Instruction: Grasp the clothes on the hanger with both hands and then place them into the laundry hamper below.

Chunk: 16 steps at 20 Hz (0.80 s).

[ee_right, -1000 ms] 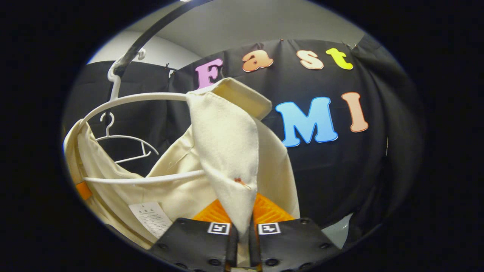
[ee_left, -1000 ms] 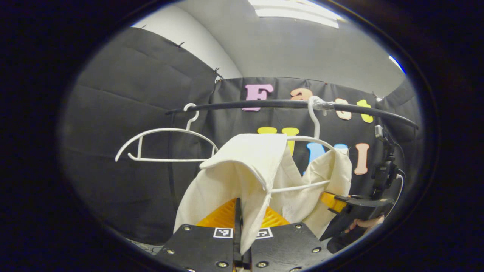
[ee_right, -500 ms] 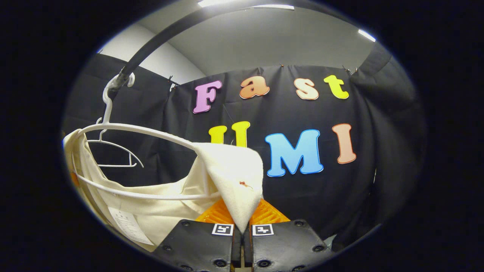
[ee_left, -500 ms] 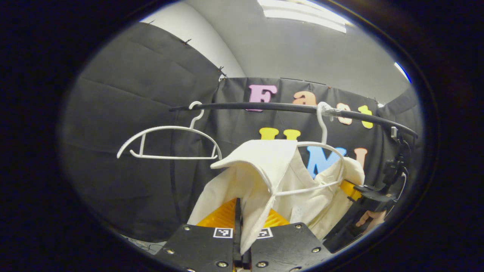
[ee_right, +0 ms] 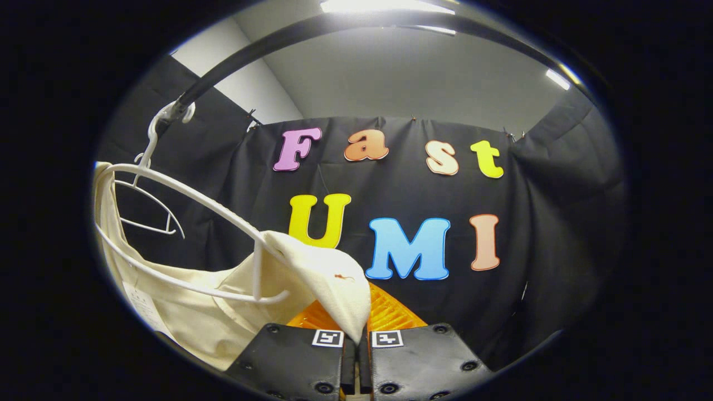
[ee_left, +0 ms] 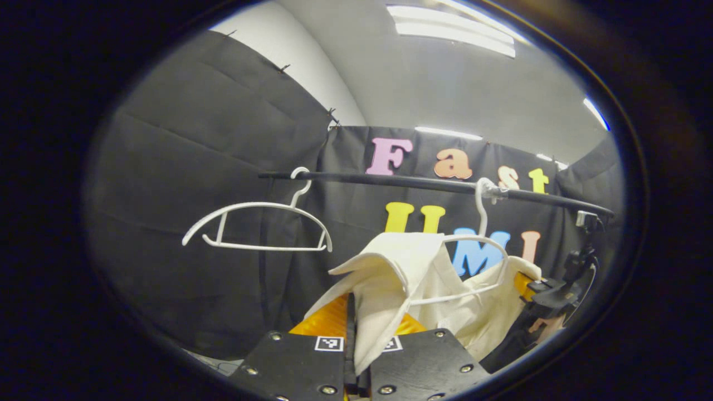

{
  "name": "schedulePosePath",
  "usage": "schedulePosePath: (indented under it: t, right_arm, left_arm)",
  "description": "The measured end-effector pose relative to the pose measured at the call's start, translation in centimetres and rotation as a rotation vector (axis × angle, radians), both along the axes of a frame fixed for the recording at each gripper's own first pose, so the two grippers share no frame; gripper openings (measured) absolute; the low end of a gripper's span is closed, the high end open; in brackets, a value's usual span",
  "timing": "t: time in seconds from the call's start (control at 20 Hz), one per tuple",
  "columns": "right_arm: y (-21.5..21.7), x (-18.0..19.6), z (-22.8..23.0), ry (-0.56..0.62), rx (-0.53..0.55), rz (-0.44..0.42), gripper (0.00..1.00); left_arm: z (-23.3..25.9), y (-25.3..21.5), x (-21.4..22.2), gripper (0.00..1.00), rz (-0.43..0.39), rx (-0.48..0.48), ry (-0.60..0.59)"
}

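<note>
A cream garment (ee_left: 390, 273) hangs partly over a white hanger (ee_left: 479, 245) on the black rail (ee_left: 423, 182). My left gripper (ee_left: 356, 356) is shut on one shoulder fold of it at the bottom of the left gripper view. In the right gripper view my right gripper (ee_right: 356, 348) is shut on the other shoulder of the cream garment (ee_right: 328, 284), which drapes off the white hanger (ee_right: 206, 206) to the left. The right gripper (ee_left: 548, 295) and the hand holding it also appear at the right edge of the left gripper view. The hamper is out of sight.
A second, bare white hanger (ee_left: 256, 225) hangs on the rail to the left of the garment; it is small at the left in the right gripper view as the bare hanger (ee_right: 147, 209). Black cloth walls close in behind and at both sides.
Both grippers have sunk lower and pulled back, dragging the garment's shoulders down off the hanger. The rail and hangers now sit higher and farther away in both views.
</note>
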State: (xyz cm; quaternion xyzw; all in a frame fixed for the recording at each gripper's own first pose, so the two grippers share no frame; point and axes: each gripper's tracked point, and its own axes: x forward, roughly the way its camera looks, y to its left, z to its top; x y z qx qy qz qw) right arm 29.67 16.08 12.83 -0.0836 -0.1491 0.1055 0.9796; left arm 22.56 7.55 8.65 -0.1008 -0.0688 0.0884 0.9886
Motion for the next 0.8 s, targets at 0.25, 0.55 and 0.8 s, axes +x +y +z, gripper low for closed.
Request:
schedulePosePath:
  t: [0.25, 0.55, 0.8]
  right_arm:
    - [-2.0, 0.0, -0.5, 0.011, -0.018, -0.041, 0.04]
    - [-2.3, -0.1, -0.4, -0.017, -0.054, -0.057, 0.04]
    - [-1.2, -0.3, -0.6, 0.000, -0.042, -0.044, 0.05]
  left_arm:
    - [1.0, 0.7, 0.5, 0.02, -0.042, -0.072, -0.036]
    - [2.6, 0.0, -0.6, 0.02, -0.193, -0.046, -0.044]
    - [4.1, -1.2, -1.2, 0.02, -0.225, 0.064, 0.007]
